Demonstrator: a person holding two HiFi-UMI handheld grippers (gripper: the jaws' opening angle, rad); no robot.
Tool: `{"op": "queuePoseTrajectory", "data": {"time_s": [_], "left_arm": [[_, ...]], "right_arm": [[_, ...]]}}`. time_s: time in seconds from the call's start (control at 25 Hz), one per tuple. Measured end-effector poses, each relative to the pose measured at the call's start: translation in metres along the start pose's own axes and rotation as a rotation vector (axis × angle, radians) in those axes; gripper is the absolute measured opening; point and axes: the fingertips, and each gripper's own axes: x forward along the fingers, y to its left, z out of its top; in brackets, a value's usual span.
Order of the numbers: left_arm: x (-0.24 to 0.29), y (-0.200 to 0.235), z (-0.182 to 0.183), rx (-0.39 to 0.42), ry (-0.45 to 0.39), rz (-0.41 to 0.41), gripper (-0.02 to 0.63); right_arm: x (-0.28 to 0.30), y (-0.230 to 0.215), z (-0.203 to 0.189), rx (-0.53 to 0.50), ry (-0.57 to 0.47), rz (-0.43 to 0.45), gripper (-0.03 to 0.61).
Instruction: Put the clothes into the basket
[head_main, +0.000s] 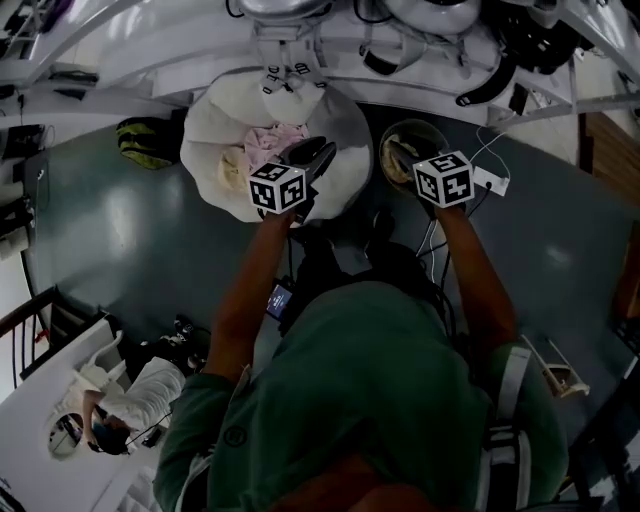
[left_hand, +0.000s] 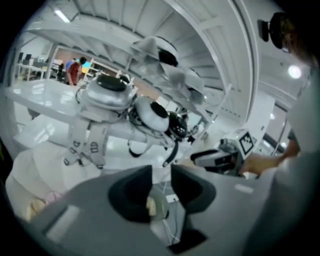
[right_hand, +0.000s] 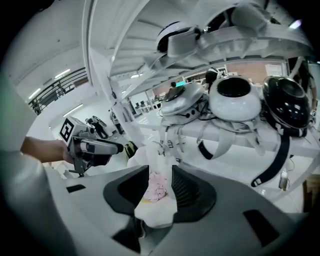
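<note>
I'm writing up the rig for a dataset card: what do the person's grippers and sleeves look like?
The left gripper and the right gripper have light grey bodies with black jaw pads. Each carries a white cube with black square markers: left cube, right cube. The person wears a green shirt with short sleeves.

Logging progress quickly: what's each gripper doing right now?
Left gripper: open, holding nothing.
Right gripper: open, holding nothing.

Dark glossy floor (head_main: 120, 240), white curved bench (head_main: 180, 60) (helmets (right_hand: 234, 97) on it), strip ceiling lights (left_hand: 62, 16), black railing (right_hand: 52, 90) at left
</note>
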Motion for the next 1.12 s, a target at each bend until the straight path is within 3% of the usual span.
{"op": "queuePoseTrajectory", "data": {"time_s": [0.28,0.6,0.84,1.12], "left_arm": [[-0.102,0.145,-0.037,-0.092,-0.054,0.151,0.114],[-0.171,0.3,-0.121,-0.209,0.012,0.306,0.114],[-0.16,0.38,-0.187,-0.26,0.06,0.371,0.141],[-0.096,0.456,-0.28,-0.309,0.099,0.413,0.166]], "right_arm": [[0.117,0.1,0.02,-0.121,0.059,0.018,0.138],[0.248,0.158,-0.022,-0.087,0.194,0.026,0.168],[0.347,0.165,-0.085,-0.041,0.288,0.067,0.199],[0.464,0.142,-0.184,-0.024,0.407,0.106,0.225]]}}
